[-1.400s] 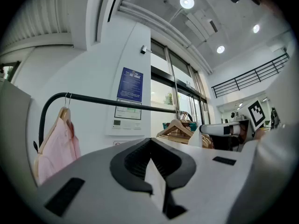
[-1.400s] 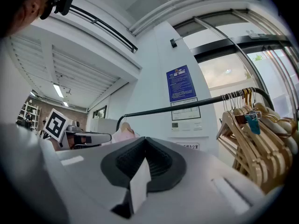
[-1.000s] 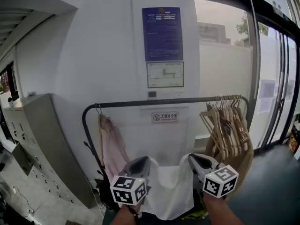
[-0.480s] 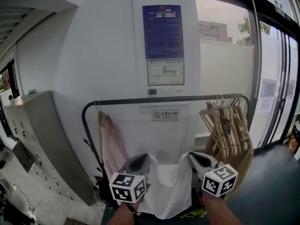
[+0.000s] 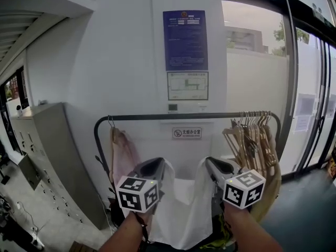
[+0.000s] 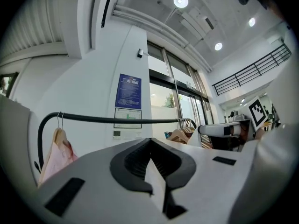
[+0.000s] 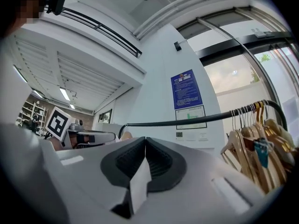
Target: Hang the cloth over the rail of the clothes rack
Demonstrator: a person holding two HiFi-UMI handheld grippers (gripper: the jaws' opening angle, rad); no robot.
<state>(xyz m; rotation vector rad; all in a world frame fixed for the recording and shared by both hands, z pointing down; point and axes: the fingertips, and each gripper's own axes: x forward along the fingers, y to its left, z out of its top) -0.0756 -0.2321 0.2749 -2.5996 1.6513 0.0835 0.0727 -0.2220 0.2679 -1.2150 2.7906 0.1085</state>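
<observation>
Rail (image 5: 189,117): mid stretch bare, open gap btwn pink garment (image 5: 122,154) on hanger at L end and wooden hangers (image 5: 252,140) bunched at R end. Space above rail free. Wall (image 5: 131,77) w/ signs just behind rail. White cloth (image 5: 184,214) hangs below and in front of the gap. Grey cabinet (image 5: 52,156) blocks far L, glass doors (image 5: 310,104) on R.

Both forearms (image 5: 124,238) extend forward, left gripper (image 5: 156,165) and right gripper (image 5: 209,165) level, side by side, fingers (image 6: 133,164) clamped on white cloth (image 5: 184,209).
</observation>
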